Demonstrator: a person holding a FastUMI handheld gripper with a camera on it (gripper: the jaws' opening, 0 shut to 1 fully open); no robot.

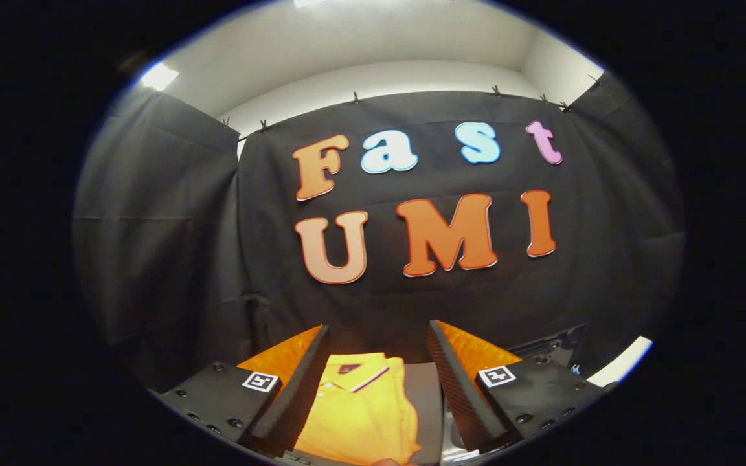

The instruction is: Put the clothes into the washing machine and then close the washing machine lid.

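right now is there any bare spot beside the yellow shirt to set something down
A narrow grey strip of surface lies bare between the folded yellow shirt and one finger of the open gripper. The shirt's other side is crowded, tight against the other finger.

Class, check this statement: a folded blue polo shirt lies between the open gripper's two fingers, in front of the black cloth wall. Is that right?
Not quite. The polo shirt is yellow, not blue, as the gripper view shows. The rest holds: it lies folded between the two fingers of the open gripper, in front of the black cloth wall.
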